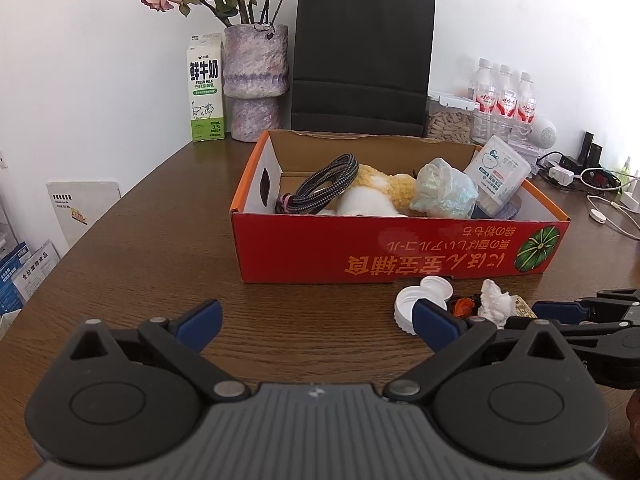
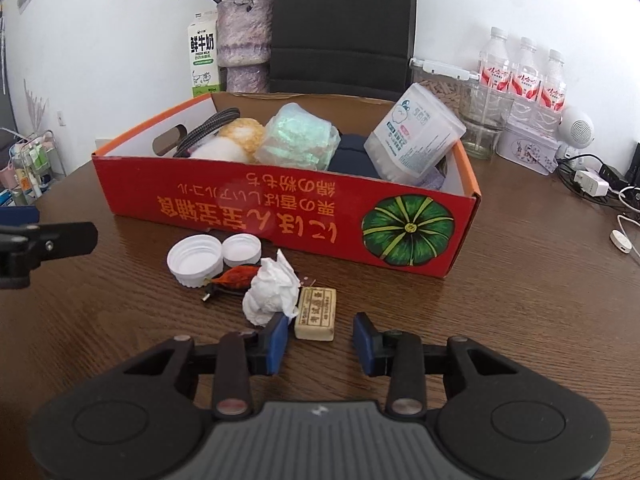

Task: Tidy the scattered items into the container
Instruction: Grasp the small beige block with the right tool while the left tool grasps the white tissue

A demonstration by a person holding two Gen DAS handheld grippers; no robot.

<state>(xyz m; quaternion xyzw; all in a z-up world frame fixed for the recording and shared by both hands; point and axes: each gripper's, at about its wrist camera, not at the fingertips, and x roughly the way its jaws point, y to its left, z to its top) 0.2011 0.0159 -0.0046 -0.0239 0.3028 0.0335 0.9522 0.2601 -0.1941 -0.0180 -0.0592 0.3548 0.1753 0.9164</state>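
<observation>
A red cardboard box stands mid-table and holds a braided cable, a yellow-and-white plush, a shiny crumpled bag and a cotton-swab tub. In front of it lie two white caps, an orange scrap, a crumpled tissue and a beige block. My right gripper is open just short of the block, its left finger beside the tissue. My left gripper is open wide over bare wood, left of the pile.
Behind the box stand a milk carton, a vase of flowers, a black paper bag, a seed jar and three water bottles. Chargers and cables clutter the right edge.
</observation>
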